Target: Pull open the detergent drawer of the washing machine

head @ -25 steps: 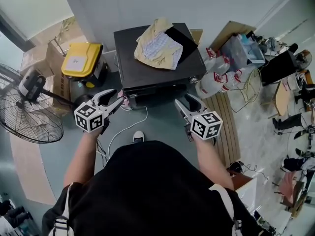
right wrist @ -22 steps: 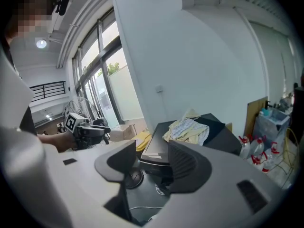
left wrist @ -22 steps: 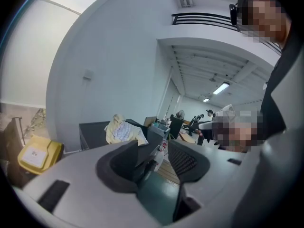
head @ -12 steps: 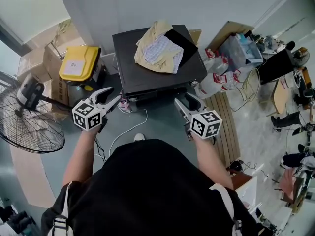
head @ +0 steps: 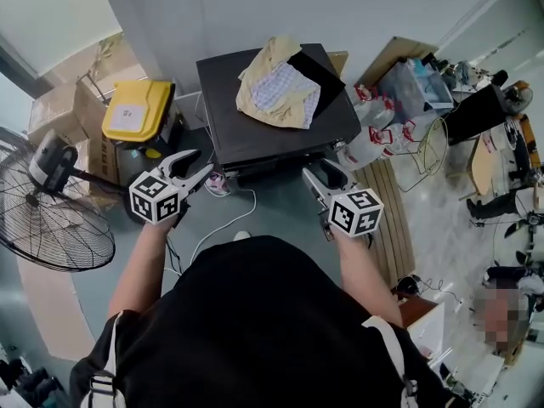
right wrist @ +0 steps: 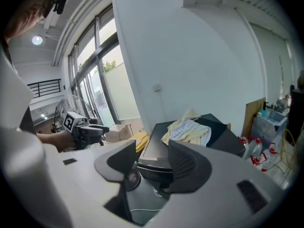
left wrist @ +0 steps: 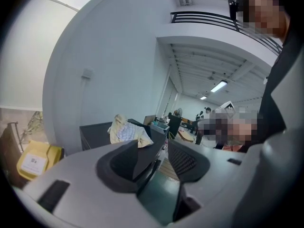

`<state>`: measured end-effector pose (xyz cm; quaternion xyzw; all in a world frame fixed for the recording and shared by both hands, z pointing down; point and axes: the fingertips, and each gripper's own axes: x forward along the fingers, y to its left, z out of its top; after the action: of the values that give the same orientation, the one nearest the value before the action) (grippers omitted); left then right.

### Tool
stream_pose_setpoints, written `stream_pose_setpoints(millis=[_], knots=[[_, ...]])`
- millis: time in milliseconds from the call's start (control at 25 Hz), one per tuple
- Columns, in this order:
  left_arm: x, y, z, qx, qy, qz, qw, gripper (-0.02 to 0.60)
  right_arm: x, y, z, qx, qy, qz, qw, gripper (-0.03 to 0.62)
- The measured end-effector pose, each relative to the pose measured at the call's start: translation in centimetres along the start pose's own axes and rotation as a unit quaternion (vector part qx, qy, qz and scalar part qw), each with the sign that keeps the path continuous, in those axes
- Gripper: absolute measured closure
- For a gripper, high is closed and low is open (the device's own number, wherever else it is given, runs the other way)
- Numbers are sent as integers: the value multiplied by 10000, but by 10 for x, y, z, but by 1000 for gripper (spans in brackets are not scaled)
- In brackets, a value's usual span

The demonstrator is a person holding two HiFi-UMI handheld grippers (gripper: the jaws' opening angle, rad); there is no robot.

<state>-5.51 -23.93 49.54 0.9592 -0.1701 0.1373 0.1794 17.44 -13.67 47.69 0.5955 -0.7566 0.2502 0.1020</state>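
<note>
A dark washing machine (head: pixel 255 134) stands by the wall, a yellow cloth (head: pixel 276 83) heaped on top. Its front faces the person; the drawer is too small to make out. The left gripper (head: pixel 202 163) and right gripper (head: pixel 316 175) hover near that front, jaws apart and empty.

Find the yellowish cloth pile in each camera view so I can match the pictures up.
Head view: cloth pile at top centre.
Left gripper view: cloth pile left of centre, just above the claw.
Right gripper view: cloth pile right of centre, above the claw.
Shared landmark: the dark washing machine whose top it lies on, seen in all three views.
</note>
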Motion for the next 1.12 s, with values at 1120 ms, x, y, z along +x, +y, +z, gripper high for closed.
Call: stream_pose_setpoints(millis=[1120], knots=[[10, 6, -3, -206, 54, 281, 9994, 376, 14, -25, -9, -19, 347, 231, 9991, 378]])
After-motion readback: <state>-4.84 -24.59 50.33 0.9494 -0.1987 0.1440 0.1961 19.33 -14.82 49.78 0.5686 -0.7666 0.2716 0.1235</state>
